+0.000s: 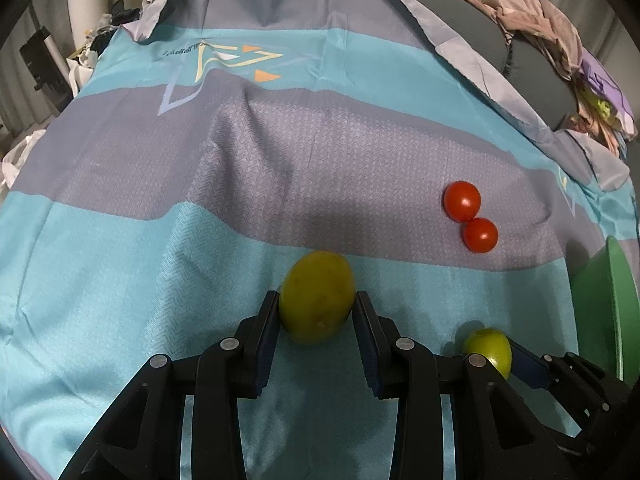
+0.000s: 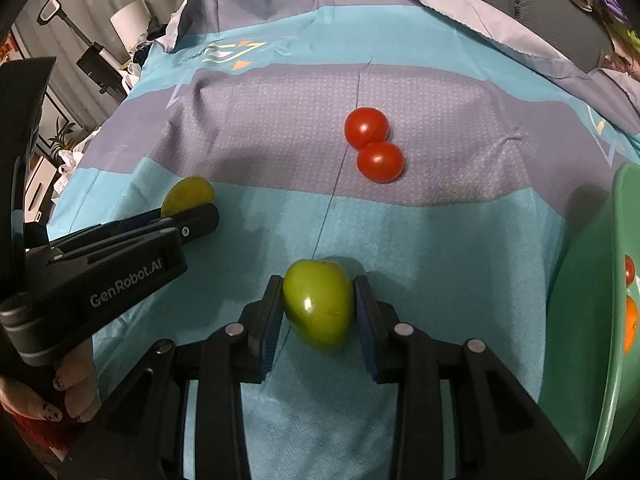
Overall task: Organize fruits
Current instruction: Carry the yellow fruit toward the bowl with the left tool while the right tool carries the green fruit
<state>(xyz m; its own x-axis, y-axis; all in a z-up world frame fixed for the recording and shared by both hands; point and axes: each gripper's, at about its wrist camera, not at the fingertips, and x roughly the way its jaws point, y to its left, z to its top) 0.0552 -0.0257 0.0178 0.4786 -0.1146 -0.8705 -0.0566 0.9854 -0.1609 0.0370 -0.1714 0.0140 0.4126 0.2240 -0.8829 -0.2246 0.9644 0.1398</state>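
Observation:
My left gripper (image 1: 316, 307) is shut on a yellow lemon (image 1: 317, 296), low over the blue and grey cloth (image 1: 160, 240). My right gripper (image 2: 318, 298) is shut on a green fruit (image 2: 320, 304). In the right wrist view the left gripper (image 2: 192, 216) with the lemon (image 2: 188, 196) is at the left. In the left wrist view the green fruit (image 1: 490, 350) and the right gripper's finger (image 1: 528, 364) are at the lower right. Two red tomatoes (image 2: 367, 126) (image 2: 380, 161) lie touching on the cloth beyond both grippers; they also show in the left wrist view (image 1: 462, 200) (image 1: 480, 235).
A green bowl (image 2: 592, 320) stands at the right edge, holding a red fruit (image 2: 629, 270) and an orange fruit (image 2: 631, 324); it also shows in the left wrist view (image 1: 600, 304). Crumpled clothes (image 1: 540, 16) lie at the back right. Clutter (image 1: 92, 40) stands at the back left.

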